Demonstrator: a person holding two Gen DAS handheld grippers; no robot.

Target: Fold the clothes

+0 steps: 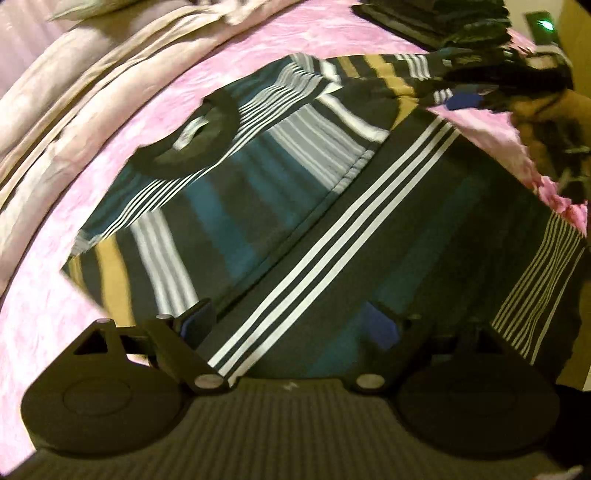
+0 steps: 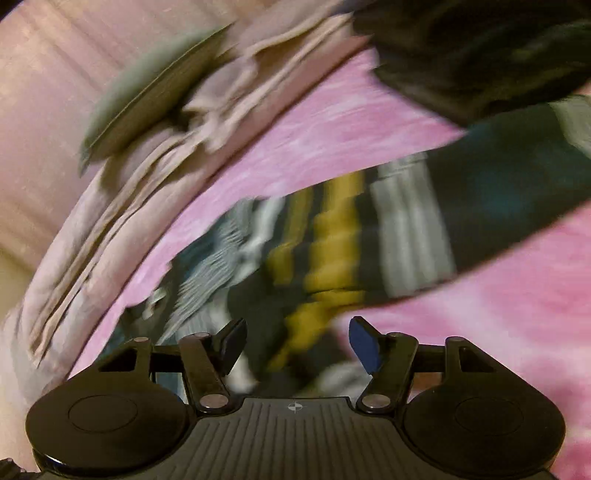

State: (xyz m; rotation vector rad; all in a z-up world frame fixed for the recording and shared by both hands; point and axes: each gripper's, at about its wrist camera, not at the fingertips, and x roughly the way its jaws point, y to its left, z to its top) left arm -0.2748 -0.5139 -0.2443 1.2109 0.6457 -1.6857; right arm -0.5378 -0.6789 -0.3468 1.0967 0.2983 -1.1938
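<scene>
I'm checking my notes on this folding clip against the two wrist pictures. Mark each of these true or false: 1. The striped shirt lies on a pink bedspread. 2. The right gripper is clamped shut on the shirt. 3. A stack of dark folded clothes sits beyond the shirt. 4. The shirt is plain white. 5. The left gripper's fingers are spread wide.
1. True: the striped shirt lies on the pink bedspread.
2. False: the right gripper is open, its pads apart above the cloth.
3. True: the dark folded stack sits at the far edge.
4. False: it has black, teal, white and mustard stripes.
5. True: the left gripper stands wide open over the shirt.
</scene>
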